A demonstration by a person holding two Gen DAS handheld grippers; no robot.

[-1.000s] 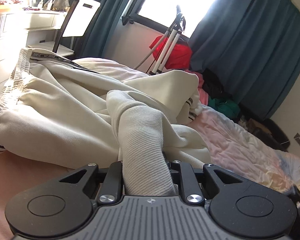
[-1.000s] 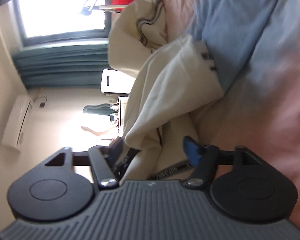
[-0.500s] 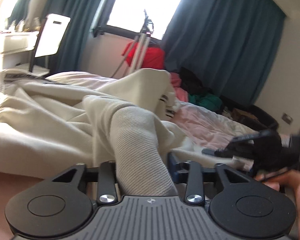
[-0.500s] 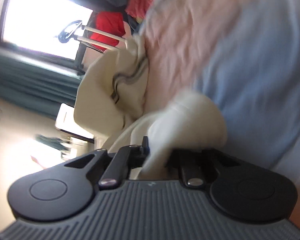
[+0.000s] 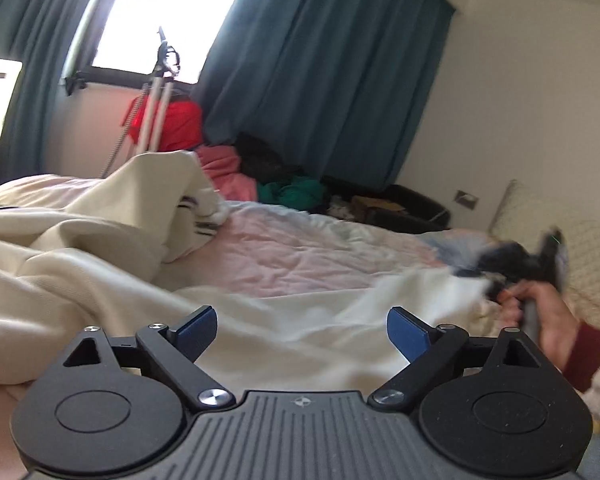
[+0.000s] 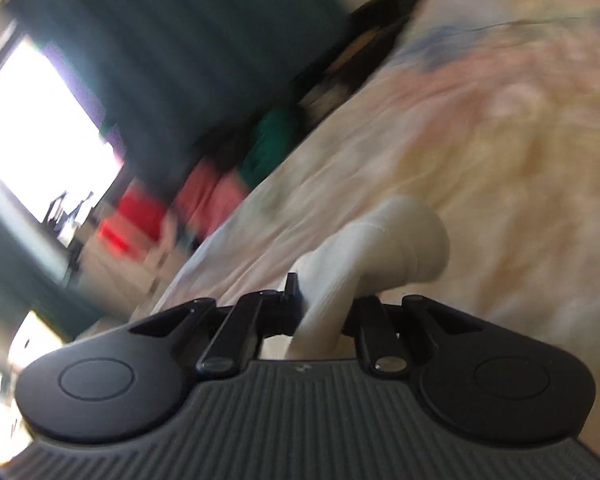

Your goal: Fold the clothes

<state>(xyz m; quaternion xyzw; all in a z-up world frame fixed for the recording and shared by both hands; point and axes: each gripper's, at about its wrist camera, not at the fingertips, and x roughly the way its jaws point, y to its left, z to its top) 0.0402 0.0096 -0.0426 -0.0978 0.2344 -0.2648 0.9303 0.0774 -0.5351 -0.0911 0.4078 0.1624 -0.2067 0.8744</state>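
The left gripper [image 5: 300,330] has just been opening: a second ago its blue pads were pinched on a ribbed fold of the cream, ribbed-knit cotton garment [image 5: 100,280], and now they stand wide apart with nothing pressed between them, the cloth lying loose below and ahead in the lower middle of the left wrist view. The right gripper [image 6: 320,308] went the other way: it was spread a second ago and is now clenched on a bunched edge of the same cream garment, which bulges out past its fingers in the centre of the right wrist view. At the right edge of the left wrist view the person's right hand [image 5: 540,320], in a dark red sleeve [image 5: 592,348], drags that edge across the pale pink and blue quilted bedspread [image 5: 300,256], both blurred. The bulk of the garment is heaped at the left of that view. I judge this a handover of grip, with the right side stretching a section out flat so a fold can follow; no neat fold shows yet
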